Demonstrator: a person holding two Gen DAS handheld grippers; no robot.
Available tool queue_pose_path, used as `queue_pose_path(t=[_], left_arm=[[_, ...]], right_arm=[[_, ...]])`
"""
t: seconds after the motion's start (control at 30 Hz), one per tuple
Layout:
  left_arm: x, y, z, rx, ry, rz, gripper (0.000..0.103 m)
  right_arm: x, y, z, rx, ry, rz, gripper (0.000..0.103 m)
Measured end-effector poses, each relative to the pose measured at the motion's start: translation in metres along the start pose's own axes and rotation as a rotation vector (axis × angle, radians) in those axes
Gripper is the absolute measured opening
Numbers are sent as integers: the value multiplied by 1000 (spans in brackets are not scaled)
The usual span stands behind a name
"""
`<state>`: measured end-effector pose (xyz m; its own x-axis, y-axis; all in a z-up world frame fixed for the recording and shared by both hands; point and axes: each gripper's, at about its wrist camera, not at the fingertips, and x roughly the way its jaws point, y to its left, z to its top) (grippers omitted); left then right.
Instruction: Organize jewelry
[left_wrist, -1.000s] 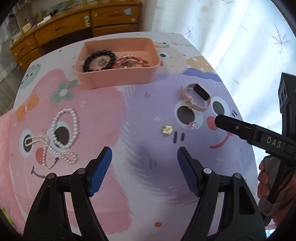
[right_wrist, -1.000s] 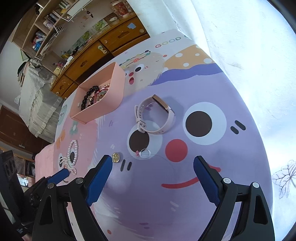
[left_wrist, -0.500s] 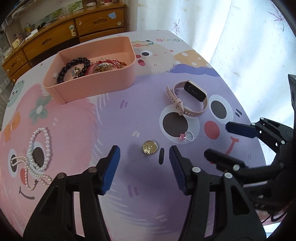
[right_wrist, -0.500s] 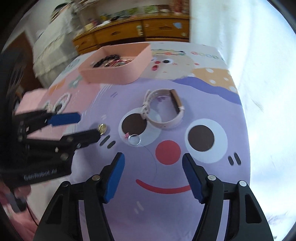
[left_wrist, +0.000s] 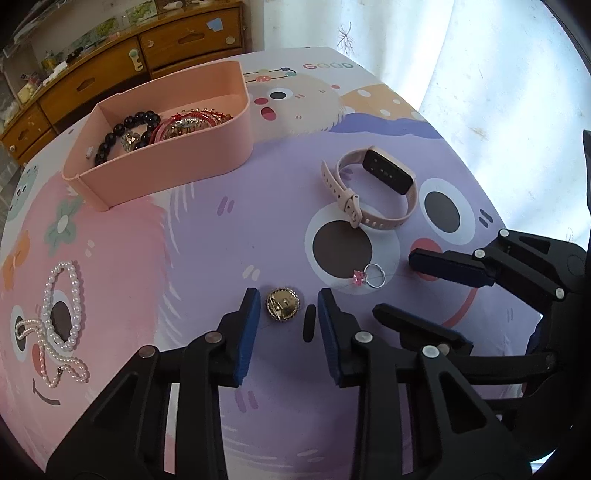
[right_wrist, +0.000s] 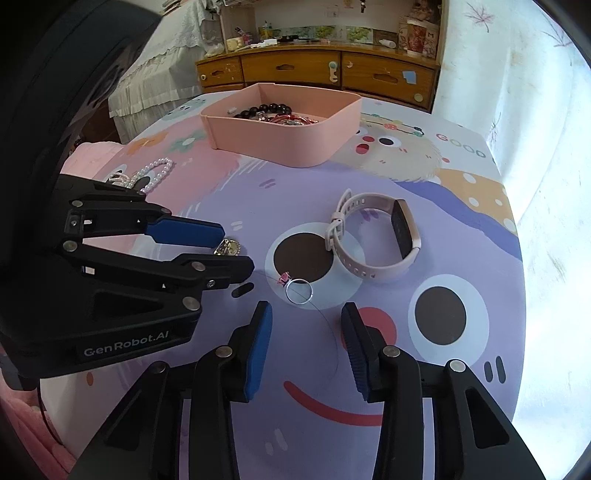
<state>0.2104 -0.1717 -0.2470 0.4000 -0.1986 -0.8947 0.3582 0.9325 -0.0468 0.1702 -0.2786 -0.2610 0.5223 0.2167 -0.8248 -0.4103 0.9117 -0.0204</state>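
Observation:
My left gripper (left_wrist: 284, 301) is open, low over the table, with a round gold brooch (left_wrist: 282, 305) lying between its fingertips. My right gripper (right_wrist: 306, 312) is open just short of a silver ring with a pink stone (right_wrist: 297, 290). The ring also shows in the left wrist view (left_wrist: 371, 277), and the brooch in the right wrist view (right_wrist: 227, 247). A pink smartwatch (left_wrist: 373, 192) lies beyond the ring. A pink tray (left_wrist: 166, 162) at the far left holds a black bead bracelet (left_wrist: 125, 133) and red bracelets (left_wrist: 192, 120).
A pearl necklace (left_wrist: 55, 317) lies on the pink part of the cartoon mat at the left. The right gripper's body (left_wrist: 517, 295) is close beside my left one. Wooden drawers (right_wrist: 314, 72) stand beyond the table's far edge.
Both grippers have moved forward and down and narrowed. The left now has the brooch between its fingertips; the right has turned toward the ring.

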Motion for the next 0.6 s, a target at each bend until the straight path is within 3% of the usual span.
queue_pose_path(t=[0.1, 0.6], left_arm=[[1, 0, 0, 1, -11, 25, 18], [-14, 17, 3, -100, -37, -2, 17]], right_arm=[[2, 3, 1, -20, -7, 1, 39], [13, 8, 12, -53, -35, -10, 15]])
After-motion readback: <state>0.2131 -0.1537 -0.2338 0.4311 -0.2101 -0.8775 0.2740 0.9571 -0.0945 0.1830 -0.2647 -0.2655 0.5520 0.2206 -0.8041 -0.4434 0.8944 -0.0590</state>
